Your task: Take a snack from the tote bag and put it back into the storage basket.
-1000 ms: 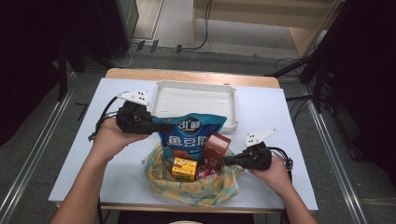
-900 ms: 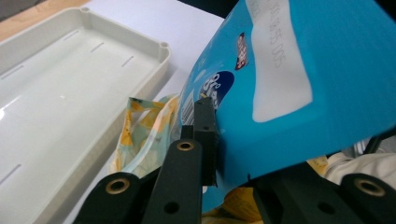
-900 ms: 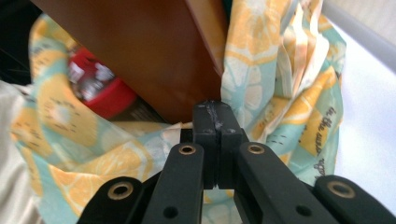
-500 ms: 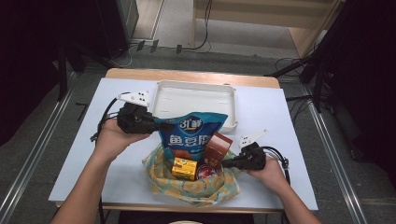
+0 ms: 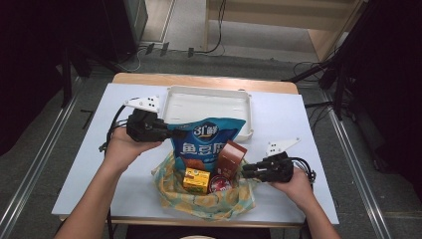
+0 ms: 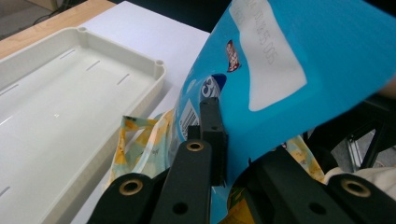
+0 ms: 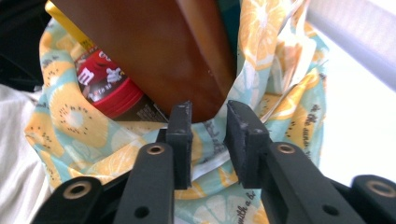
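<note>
Right gripper [image 5: 247, 172] jaws newly parted.

Big white characters "鱼豆腐" run across the blue snack bag [image 5: 206, 142], with a barcode on its back; an "m" logo shows on the red round tin [image 7: 105, 86].

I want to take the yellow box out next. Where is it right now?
In the high view, the yellow box sits inside the fruit-print cloth bag at the table's near edge, below the blue snack packet and left of the red round tin.
</note>
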`<state>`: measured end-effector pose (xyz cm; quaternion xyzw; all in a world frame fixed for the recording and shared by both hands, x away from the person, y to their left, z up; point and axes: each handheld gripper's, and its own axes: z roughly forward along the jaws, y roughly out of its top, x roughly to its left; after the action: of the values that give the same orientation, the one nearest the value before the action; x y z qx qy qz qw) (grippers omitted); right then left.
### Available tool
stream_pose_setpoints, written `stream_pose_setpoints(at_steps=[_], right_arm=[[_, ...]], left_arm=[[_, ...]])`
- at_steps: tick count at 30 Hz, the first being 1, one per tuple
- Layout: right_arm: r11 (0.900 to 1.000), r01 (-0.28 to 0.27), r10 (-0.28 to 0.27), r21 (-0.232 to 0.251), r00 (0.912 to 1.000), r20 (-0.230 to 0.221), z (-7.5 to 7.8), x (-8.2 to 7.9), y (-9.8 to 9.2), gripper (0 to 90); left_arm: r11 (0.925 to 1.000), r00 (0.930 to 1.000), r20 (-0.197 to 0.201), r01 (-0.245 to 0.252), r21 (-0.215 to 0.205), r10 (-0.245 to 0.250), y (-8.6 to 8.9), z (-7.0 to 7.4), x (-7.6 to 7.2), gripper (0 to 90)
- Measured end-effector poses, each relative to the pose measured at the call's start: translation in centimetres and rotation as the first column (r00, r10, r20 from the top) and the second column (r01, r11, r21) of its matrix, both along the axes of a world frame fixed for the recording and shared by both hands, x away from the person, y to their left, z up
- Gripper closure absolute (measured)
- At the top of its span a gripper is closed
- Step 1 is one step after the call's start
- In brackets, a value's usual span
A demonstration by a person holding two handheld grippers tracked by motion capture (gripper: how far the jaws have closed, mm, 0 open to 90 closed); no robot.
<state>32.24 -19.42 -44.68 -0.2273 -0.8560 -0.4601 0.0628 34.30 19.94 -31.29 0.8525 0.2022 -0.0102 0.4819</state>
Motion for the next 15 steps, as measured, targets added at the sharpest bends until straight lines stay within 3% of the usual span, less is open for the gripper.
stream_pose_setpoints(at_steps=[6, 7, 15], right_arm=[[1.0, 0.019, -0.019, 0.018, 0.9997, 0.013, 0.5, -0.2, -0.5, 62.7], [0.999, 0.032, -0.033, 0.027, 0.9992, 0.024, 0.6, -0.2, -0.6, 56.5], [0.997, 0.055, -0.056, 0.045, 0.9982, 0.024, 0.8, -0.2, -0.9, 49.3]], left_arm=[[0.9999, 1.0, -0.005, -0.007, -0.014, 0.007, -0.3, 0.6, 0.2, 90.0], [0.9997, 0.9998, -0.012, -0.017, -0.016, 0.017, -0.3, 0.9, 0.3, 90.0], [0.9993, 0.9997, 0.008, -0.022, -0.029, 0.023, -0.7, 2.4, 0.4, 89.9]])
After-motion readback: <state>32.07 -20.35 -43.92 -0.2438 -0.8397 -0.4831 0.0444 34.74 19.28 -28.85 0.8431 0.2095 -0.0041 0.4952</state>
